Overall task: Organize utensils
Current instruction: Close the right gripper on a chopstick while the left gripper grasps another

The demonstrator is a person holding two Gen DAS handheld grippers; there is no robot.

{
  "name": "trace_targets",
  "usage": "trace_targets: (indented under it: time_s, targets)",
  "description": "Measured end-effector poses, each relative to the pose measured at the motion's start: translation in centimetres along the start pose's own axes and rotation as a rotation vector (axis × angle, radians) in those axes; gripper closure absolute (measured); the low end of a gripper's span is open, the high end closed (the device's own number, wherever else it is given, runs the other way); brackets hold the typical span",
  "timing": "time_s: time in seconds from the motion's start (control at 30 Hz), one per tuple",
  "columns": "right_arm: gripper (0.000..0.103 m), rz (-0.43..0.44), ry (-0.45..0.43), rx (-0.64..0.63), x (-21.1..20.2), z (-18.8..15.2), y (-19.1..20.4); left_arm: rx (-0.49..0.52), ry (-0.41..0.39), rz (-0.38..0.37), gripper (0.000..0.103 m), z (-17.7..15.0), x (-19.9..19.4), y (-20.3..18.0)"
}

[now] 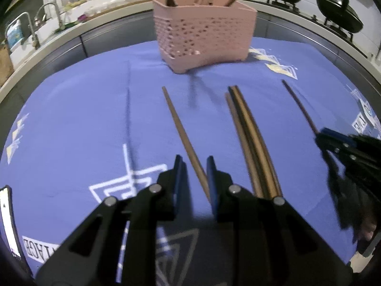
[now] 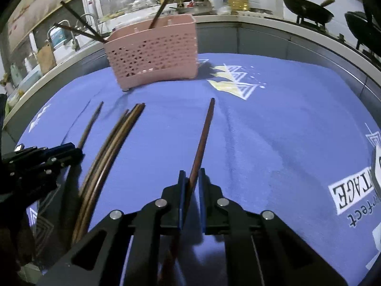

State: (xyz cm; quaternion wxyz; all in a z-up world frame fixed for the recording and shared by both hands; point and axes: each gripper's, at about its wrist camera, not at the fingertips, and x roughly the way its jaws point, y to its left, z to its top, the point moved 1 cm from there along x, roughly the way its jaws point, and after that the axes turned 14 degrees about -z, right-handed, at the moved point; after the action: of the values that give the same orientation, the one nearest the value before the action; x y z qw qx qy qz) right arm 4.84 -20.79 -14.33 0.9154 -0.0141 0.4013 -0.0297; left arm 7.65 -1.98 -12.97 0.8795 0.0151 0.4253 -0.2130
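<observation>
item: dark chopstick [image 2: 201, 143], right gripper [image 2: 190, 174] jaws closing on it; left gripper [image 1: 194, 164] jaws loosely astride a brown chopstick [image 1: 183, 138], not clamped. pinch firmly before you lift toward pink utensil basket [image 2: 154, 57].

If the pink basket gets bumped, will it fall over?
Probably not easily: the pink basket looks wide and stands on short feet on the blue cloth. Being holey plastic, it is likely light, so it might slide. The chopsticks leaning inside could rattle.

hidden: chopstick [image 2: 202, 140] butt under right gripper [image 2: 191, 178] | cut off: basket [image 1: 204, 35] sticks' tops | blurred: countertop clutter
</observation>
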Motion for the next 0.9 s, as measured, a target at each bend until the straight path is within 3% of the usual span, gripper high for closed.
trace_targets:
  time_s: [0.73,0.9]
  targets:
    - [0.095,-0.012,-0.026,-0.013,-0.5,-0.5,0.2,0.033,-0.027,0.027,0.082,-0.5,-0.2,0.2]
    - [0.095,0.026,-0.012,-0.040,-1.3,-1.4,0.1,0.030,-0.018,-0.001,0.090,-0.8,-0.6,0.6]
